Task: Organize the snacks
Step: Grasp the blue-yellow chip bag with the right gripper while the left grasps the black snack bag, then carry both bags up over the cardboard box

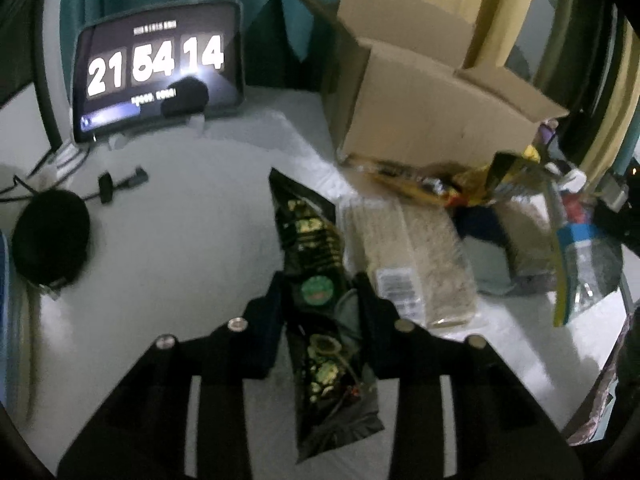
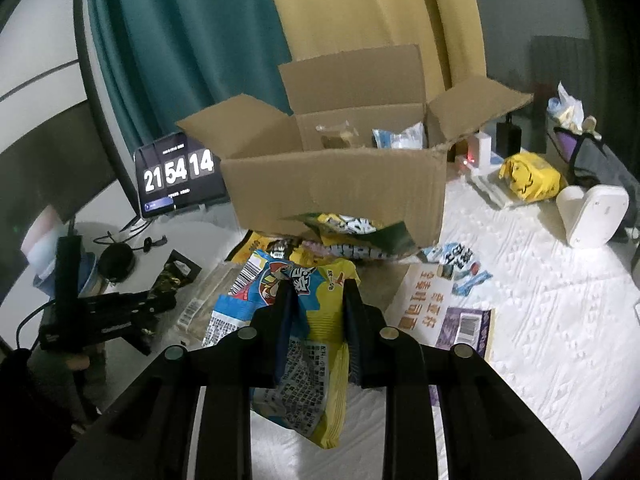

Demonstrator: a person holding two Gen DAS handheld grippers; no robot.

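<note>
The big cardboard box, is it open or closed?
Open. The cardboard box has all its top flaps folded outward, and the right wrist view shows a few packets already lying inside it.

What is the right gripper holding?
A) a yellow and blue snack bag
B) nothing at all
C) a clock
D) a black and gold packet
A: in the right wrist view the right gripper has its jaws shut on the yellow and blue snack bag, lifted in front of the cardboard box.

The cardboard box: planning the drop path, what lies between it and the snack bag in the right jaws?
Right wrist view: loose snack packets lie heaped against the cardboard box's front, beyond the held blue-and-yellow snack bag.
</note>
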